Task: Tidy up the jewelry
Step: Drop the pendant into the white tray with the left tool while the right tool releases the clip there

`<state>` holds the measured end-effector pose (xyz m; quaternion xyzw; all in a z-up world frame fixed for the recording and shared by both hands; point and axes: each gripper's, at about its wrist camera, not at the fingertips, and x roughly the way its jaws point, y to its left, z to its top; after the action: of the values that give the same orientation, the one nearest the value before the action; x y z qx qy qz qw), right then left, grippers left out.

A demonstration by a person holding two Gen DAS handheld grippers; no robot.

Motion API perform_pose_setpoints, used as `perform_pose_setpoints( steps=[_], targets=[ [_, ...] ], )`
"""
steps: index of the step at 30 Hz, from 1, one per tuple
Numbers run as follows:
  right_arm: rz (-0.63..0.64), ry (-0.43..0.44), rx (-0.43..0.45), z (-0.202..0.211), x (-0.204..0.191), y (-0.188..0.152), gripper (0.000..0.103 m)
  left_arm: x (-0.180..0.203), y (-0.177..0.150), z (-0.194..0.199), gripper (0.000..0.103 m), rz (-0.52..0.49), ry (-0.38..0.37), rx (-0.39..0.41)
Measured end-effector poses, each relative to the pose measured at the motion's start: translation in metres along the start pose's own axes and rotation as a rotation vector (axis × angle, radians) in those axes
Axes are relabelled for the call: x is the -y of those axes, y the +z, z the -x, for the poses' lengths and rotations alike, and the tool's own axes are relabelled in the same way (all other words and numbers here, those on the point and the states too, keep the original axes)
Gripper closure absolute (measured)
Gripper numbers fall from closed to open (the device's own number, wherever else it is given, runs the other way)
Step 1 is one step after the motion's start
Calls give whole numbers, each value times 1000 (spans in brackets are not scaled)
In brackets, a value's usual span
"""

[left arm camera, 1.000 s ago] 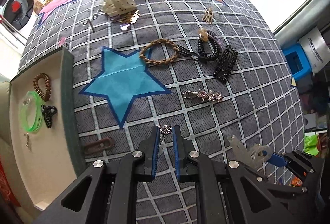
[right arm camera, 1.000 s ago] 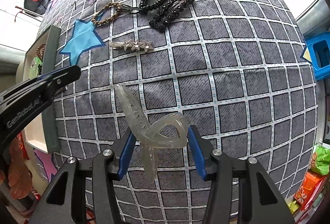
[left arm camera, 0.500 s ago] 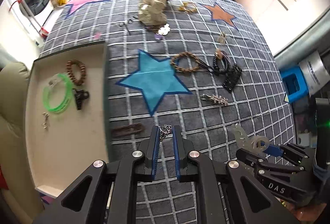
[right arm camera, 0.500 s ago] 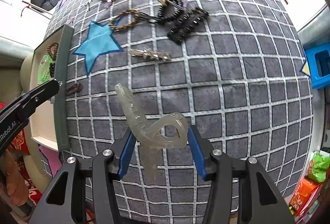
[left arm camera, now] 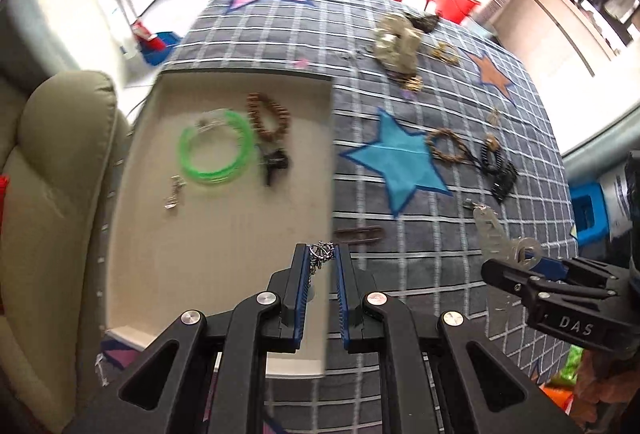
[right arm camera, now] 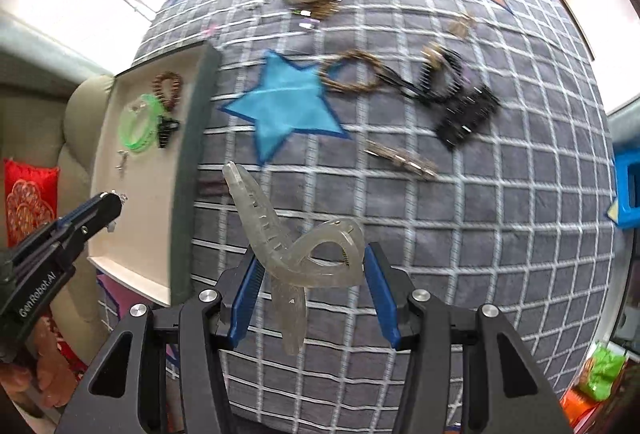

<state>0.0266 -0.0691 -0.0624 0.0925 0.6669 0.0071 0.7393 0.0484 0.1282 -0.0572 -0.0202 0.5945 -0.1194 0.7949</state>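
Sorting is partway. Left wrist: tray (left arm camera: 132,234) already holds a green bangle (left arm camera: 216,148), bead bracelet (left arm camera: 268,114), black clip (left arm camera: 274,164) and a small charm (left arm camera: 174,190); a brown clip (left arm camera: 358,234), braided ring (left arm camera: 446,146) and more lie on the mat (left arm camera: 400,274). Left gripper (left arm camera: 323,254), nearly closed, pinches a silver chain (left arm camera: 322,252) above the tray's edge.

Right wrist: right gripper (right arm camera: 310,274), half open, clamps a clear claw clip (right arm camera: 304,246) over the mat, near the tray. Star clip (right arm camera: 400,160), black comb (right arm camera: 466,118) not yet sorted.

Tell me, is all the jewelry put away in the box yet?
Not yet. The tray already holds a green bangle, a bead bracelet and a black clip. The left gripper carries a silver chain, the right gripper a clear hair clip. Many pieces remain on the blanket.
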Motion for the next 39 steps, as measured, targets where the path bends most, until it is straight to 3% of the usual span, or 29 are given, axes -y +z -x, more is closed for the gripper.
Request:
perform_pose_setpoints(
  steps=[12,23,31,39],
  targets=[
    [170,45,-6,-12,-85,33,49,-74,-12,-1,88,146,53,10],
    [325,59,-63,-53,-159,60,49,-118,-17,-25,88,242,108,-7],
    [385,33,-159,-101,-188,67,49,-134,-15,-49,88,260,140,-36],
    [414,-49,-175,-125,-197,75,49,-137,-18,-61,88,243,155,-53]
  ],
)
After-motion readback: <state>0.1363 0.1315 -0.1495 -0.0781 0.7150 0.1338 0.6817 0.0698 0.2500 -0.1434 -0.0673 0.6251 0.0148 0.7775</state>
